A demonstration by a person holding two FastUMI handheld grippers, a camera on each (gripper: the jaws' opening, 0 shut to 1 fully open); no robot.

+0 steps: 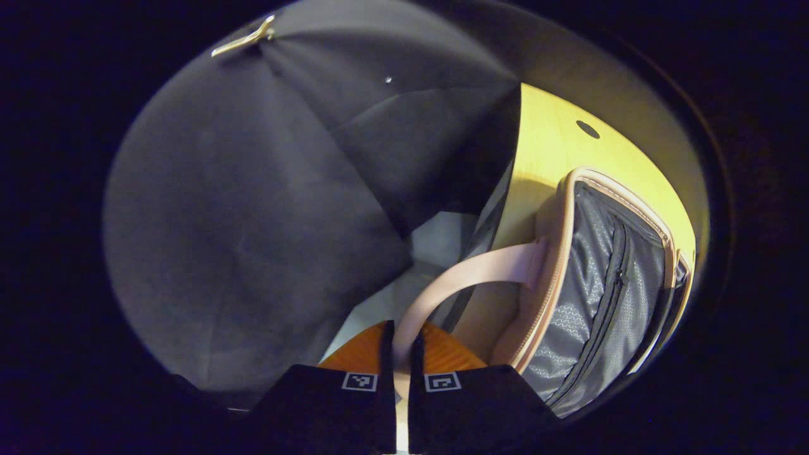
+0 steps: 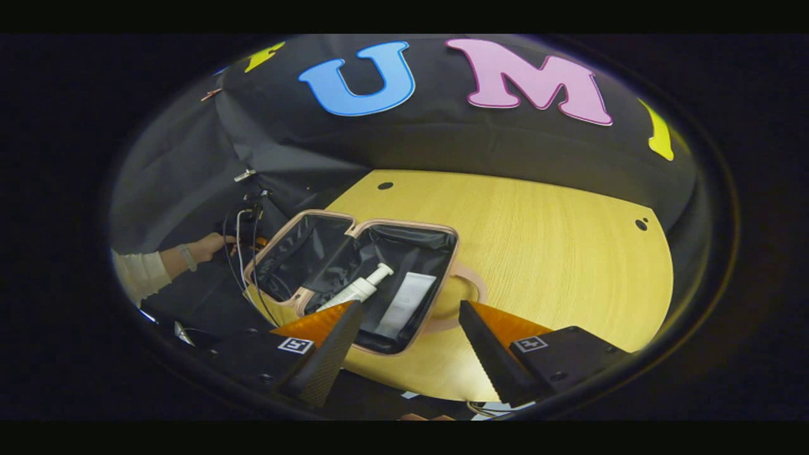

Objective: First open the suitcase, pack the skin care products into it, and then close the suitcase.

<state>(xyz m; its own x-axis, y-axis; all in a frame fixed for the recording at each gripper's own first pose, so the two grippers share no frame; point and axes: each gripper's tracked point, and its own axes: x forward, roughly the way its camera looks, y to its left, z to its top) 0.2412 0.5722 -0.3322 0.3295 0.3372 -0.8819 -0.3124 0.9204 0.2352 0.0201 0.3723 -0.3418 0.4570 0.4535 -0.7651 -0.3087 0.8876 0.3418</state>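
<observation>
Currently: left gripper (image 1: 401, 344) clenched on suitcase handle (image 1: 464, 272) at 6 o'clock; right gripper (image 2: 409, 328) released, suitcase (image 2: 354, 278) open at 10 o'clock.

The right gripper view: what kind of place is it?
Probably a recording booth, not a home: black cloth wall, a bare round wooden table, and cables near a person's hand beside the open suitcase.

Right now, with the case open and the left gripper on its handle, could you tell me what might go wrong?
1. The left gripper pinches only the thin handle; it could slip as the lid swings over.
2. The pump bottle lies near the hinge, so the closing lid may catch it.
3. The case sits at the table edge and could get dragged off.
</observation>
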